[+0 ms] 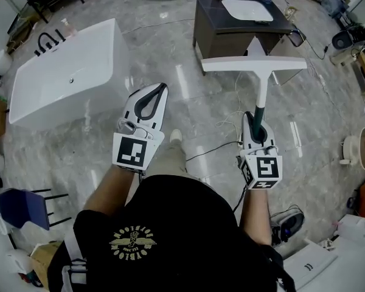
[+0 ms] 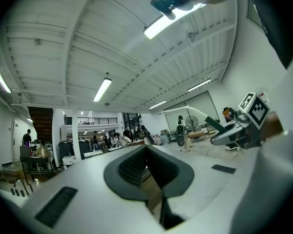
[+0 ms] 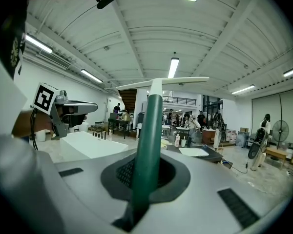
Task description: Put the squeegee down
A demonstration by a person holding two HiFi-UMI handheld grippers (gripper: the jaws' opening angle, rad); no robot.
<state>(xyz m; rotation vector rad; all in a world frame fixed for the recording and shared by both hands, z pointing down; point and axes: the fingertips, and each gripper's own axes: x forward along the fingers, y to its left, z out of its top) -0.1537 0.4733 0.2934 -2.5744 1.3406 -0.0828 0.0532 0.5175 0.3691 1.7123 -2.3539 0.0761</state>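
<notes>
Grey marbled floor [image 1: 188,96], seen from above; loose cables [image 1: 222,145] cross it. A white bathtub [image 1: 67,72] stands at the left. A dark vanity [image 1: 210,23] with a white basin [image 1: 248,9] stands at the top.

The person wears a black shirt [image 1: 164,236]. Its pale round emblem carries lettering too small to read.

The squeegee [image 1: 255,66] is off the floor, held out level in front of the person. Its white blade lies crosswise in front of the vanity and its dark green handle runs back into the right claw [image 1: 255,117]. In the right gripper view the handle [image 3: 149,130] stands between the jaws, which clamp it.

The left claw [image 1: 162,88] is held out beside it, well apart. Its jaws are closed together with nothing between them.

Each claw bears a marker cube [image 1: 134,151] with a black-and-white square pattern and no words.
</notes>
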